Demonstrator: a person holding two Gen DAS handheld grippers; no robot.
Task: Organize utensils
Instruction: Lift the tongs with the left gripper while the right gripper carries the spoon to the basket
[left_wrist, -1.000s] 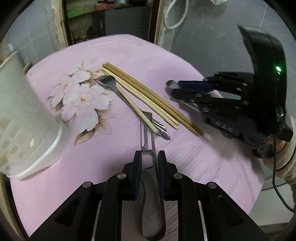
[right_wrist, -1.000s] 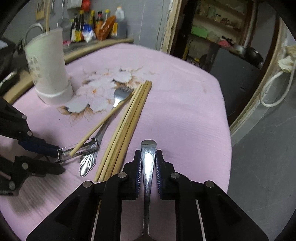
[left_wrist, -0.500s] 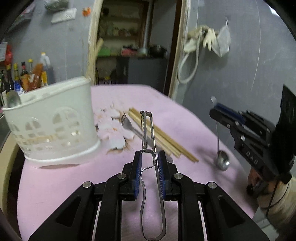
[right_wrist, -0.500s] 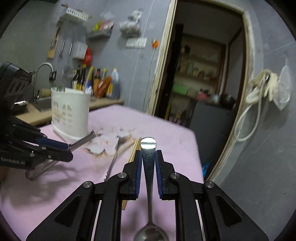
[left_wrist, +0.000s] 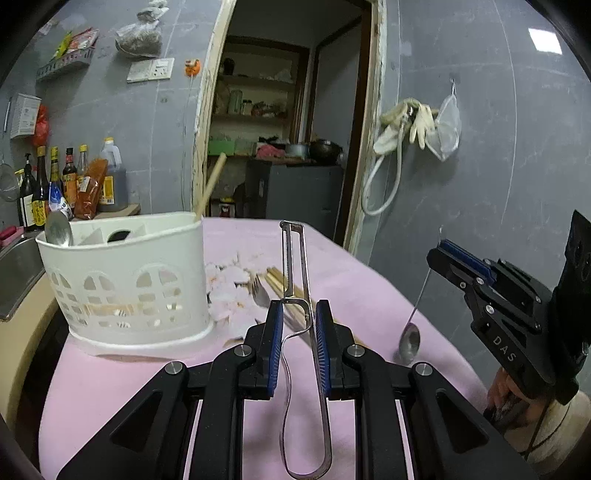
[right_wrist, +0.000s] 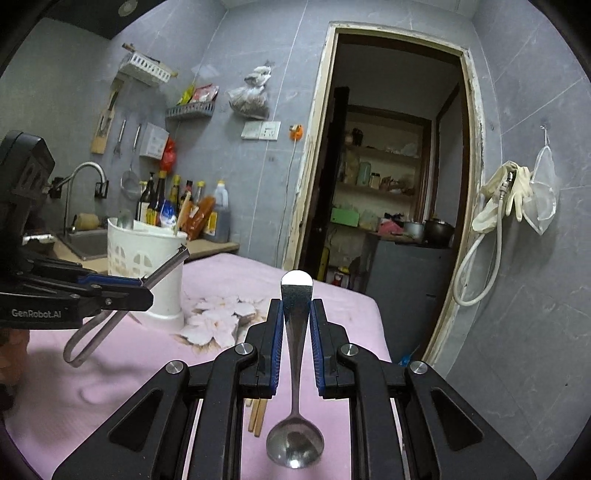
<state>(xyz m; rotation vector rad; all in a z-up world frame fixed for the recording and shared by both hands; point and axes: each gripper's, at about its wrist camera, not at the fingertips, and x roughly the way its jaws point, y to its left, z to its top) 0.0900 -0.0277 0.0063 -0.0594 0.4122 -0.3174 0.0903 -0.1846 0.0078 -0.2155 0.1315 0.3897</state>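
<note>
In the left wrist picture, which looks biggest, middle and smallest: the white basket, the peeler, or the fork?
1. White basket: biggest.
2. Peeler: long and thin, but closest to the camera, so it may look bigger than it is.
3. Fork: smallest, and partly hidden.

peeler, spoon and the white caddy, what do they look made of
Peeler: bare metal, likely steel, thin bent strip with dull grey sheen. Spoon: polished metal, mirror glints on its bowl. Caddy: white plastic, apparently moulded, matte, with arched cut-outs.
</note>
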